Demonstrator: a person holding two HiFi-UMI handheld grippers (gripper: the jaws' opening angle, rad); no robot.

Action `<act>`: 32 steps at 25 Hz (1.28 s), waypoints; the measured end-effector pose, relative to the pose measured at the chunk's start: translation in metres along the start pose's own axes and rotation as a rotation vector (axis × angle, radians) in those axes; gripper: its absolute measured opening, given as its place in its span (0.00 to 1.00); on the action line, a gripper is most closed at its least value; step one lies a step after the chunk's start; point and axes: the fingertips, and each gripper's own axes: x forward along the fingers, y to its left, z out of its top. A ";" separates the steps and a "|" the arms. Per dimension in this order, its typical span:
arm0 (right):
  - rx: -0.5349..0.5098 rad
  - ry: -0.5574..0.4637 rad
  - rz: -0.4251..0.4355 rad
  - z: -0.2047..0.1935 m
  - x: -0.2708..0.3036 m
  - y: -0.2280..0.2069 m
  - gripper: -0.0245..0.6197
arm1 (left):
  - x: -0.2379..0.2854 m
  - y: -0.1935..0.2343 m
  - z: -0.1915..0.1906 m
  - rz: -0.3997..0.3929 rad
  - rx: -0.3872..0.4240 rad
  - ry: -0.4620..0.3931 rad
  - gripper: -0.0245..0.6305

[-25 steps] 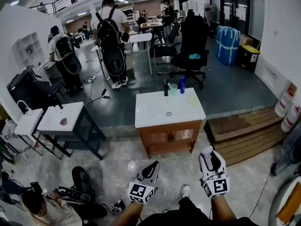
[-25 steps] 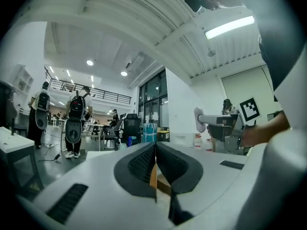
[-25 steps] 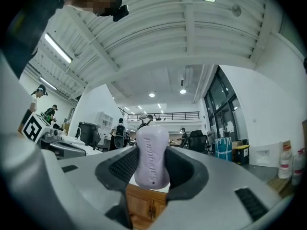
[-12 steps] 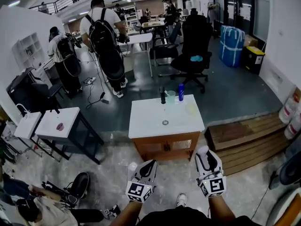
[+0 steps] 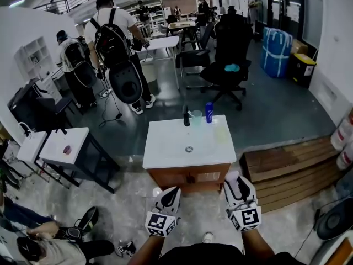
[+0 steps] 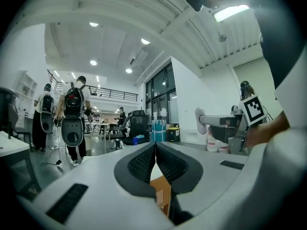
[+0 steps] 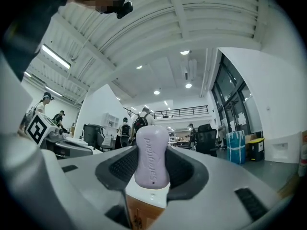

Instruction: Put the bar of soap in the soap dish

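Holding the bar of soap upright in my right gripper: the jaws are clamped on its two broad faces about midway up. Its rounded upper end stands clear above the pads, and its lower end reaches below them. My left gripper carries nothing, its jaws pressed together. Both hang in front of the white-topped washstand, not yet over it. The bar is lilac with embossed lettering and looks light, rigid and smooth. I judge it slippery, more so if damp, and liable to squirt out endwise under a hard squeeze. A moderate clamp across the flat faces near the middle suits it. The soap dish I cannot make out with certainty; a pale patch on the counter's right side may be it.
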 end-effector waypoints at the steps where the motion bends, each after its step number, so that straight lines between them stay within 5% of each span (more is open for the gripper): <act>1: 0.001 -0.002 0.005 -0.001 0.004 -0.004 0.33 | 0.005 0.000 0.001 0.004 0.003 0.001 0.07; 16: 0.021 0.009 0.023 -0.020 0.059 -0.046 0.33 | 0.061 0.026 -0.005 0.057 -0.005 0.011 0.07; 32: 0.034 0.039 -0.030 -0.060 0.199 -0.067 0.33 | 0.161 0.138 -0.012 0.014 -0.015 0.005 0.07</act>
